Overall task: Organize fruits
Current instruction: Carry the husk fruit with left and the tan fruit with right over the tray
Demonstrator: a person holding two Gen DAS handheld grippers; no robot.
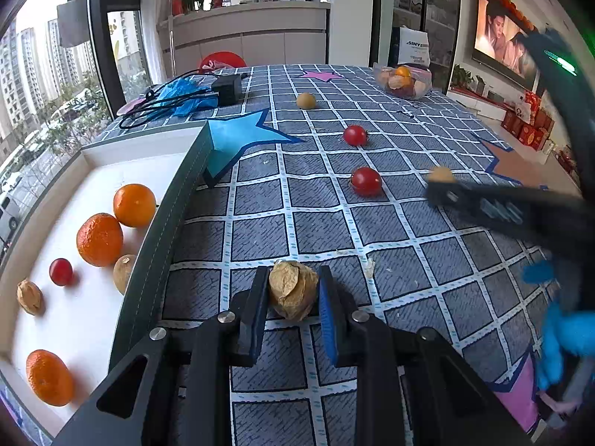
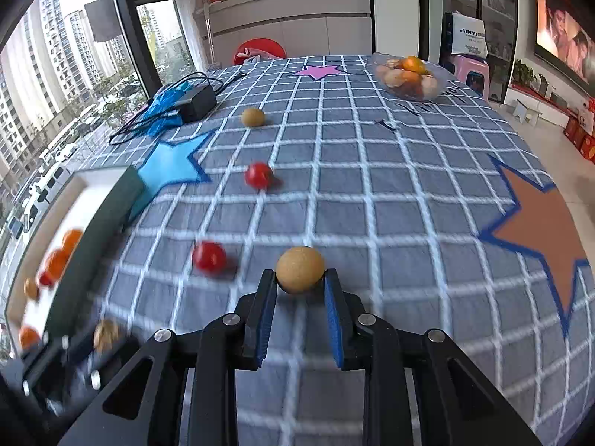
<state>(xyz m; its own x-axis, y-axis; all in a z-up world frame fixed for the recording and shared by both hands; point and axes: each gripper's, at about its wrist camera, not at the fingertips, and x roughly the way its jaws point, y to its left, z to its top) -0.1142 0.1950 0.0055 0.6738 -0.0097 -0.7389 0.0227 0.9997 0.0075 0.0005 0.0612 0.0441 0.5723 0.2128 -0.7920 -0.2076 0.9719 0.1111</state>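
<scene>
My left gripper (image 1: 293,271) is shut on a dry, papery husked fruit (image 1: 293,291) just above the checked tablecloth, right beside the tray's dark wall (image 1: 167,230). The white tray holds three oranges (image 1: 99,239), a cherry tomato (image 1: 60,271), a tan round fruit and another husked fruit. My right gripper (image 2: 300,275) is shut on a tan round fruit (image 2: 300,268); the left wrist view shows it at the right (image 1: 438,186). Two cherry tomatoes (image 1: 366,181) (image 1: 355,135) and another tan fruit (image 1: 306,100) lie loose on the cloth.
A clear bowl (image 1: 403,81) of mixed fruit stands at the far right of the table. A black power adapter (image 1: 227,89), its cables and a blue plastic bag lie at the far left. The table's right edge drops to the floor.
</scene>
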